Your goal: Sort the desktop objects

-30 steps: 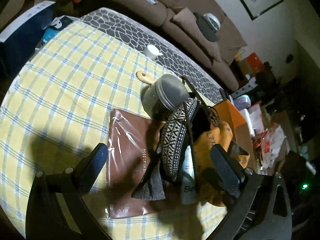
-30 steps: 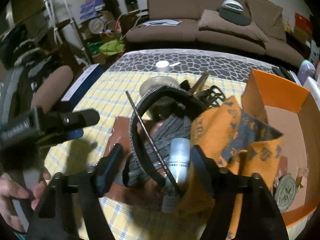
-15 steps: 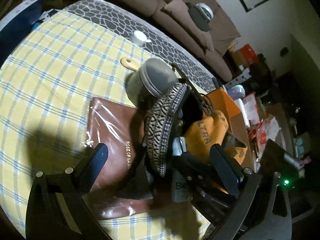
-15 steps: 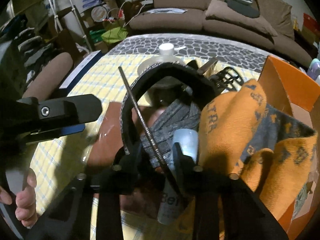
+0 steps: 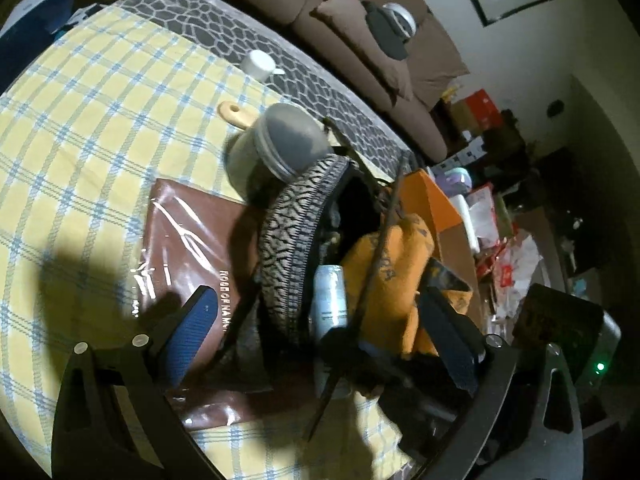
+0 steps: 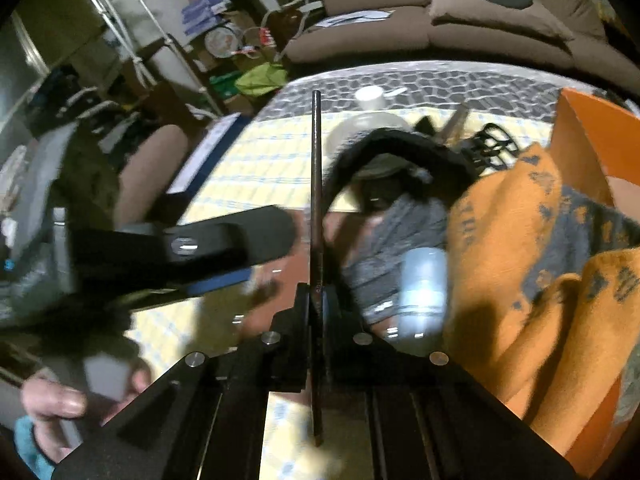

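A heap of objects lies on the yellow checked tablecloth [image 5: 80, 128]. It holds a patterned headband [image 5: 296, 224], a white bottle [image 5: 330, 296], an orange cloth [image 5: 396, 280] and a brown wrapped book [image 5: 188, 240]. My right gripper [image 6: 318, 300] is shut on a thin dark stick [image 6: 316, 200] and holds it upright above the heap. The stick also shows in the left wrist view [image 5: 372, 264]. My left gripper [image 5: 320, 328] is open, its fingers either side of the heap. The left gripper also shows in the right wrist view [image 6: 224, 240].
A grey pot with a wooden handle [image 5: 280, 144] stands behind the heap. A white cup [image 5: 258, 65] sits on the grey patterned mat. An orange box [image 6: 592, 140] stands to the right. A brown sofa [image 6: 460, 24] lies beyond the table.
My right gripper closed on the stick and lifted it out of the heap to upright. The left gripper stayed open and moved closer over the heap.
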{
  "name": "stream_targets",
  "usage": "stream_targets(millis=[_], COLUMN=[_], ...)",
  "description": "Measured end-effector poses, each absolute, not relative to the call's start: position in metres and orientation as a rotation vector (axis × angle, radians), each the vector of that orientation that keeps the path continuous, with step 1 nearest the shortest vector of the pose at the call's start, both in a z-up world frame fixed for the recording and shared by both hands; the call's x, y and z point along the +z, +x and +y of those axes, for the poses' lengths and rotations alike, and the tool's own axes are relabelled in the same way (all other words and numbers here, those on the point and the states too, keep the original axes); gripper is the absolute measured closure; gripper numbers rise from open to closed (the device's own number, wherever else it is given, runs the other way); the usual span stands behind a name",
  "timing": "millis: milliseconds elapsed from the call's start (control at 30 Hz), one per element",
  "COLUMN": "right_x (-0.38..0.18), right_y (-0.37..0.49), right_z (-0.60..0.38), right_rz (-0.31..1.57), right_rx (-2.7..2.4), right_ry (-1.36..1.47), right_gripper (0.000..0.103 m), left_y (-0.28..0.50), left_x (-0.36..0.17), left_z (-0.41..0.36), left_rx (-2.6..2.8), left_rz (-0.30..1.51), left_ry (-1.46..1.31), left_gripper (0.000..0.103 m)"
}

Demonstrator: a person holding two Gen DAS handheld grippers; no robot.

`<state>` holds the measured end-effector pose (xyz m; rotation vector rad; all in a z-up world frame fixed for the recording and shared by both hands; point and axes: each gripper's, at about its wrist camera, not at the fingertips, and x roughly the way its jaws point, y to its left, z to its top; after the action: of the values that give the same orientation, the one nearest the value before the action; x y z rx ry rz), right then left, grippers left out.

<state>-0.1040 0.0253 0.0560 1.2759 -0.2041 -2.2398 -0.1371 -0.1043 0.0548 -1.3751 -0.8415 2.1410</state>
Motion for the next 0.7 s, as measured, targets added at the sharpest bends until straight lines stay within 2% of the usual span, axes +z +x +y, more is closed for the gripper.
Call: stream_targets(millis=[67,133,200,233,267,300,567,700], right_x=[0.058,0.061,0.064,0.065,0.065,0.065,0.075,0.078], right_y=[-0.099,-0.094,-0.088,-0.086,-0.084,-0.082,-0.073,-0.07], right_z=[0.018,0.012,0.005,0.002,-0.001,-0.002,0.008,0.019], right_rz=[-0.2,-0.192,-0.171,-0.159,-0.15,-0.145,-0.135,-0.126], right_rx=[-2.208,-2.174,-2.158,-2.153,-2.148,-2.145,-2.161,-2.181], right_ry=[1.267,1.256,1.247,1.246,1.244,1.243,1.207,1.201], right_gripper=[0.098,0.098,0.098,0.098,0.098,0.098,0.097,0.088], left_y=[-0.136,-0.135,-0.135,-0.135,-0.135,-0.134,-0.13,-0.127], left_x=[0.058,0.059,0.059,0.058,0.058,0.057,0.067,0.081], left_z=[-0.101,-0.1,-0.098,-0.098,-0.098,-0.098,-0.097,-0.086], left_rx=[2.146,2.147,2.16,2.162,2.163,2.163,2.125,2.096], left_rz=[-0.816,-0.795,-0.763,-0.754,-0.748,-0.754,-0.868,-0.885], left_ry=[-1.371,-1.366,-1.389,-1.393,-1.396,-1.395,-1.356,-1.307], left_gripper=[0.01,0.03,0.072,0.08,0.095,0.098,0.098,0.098])
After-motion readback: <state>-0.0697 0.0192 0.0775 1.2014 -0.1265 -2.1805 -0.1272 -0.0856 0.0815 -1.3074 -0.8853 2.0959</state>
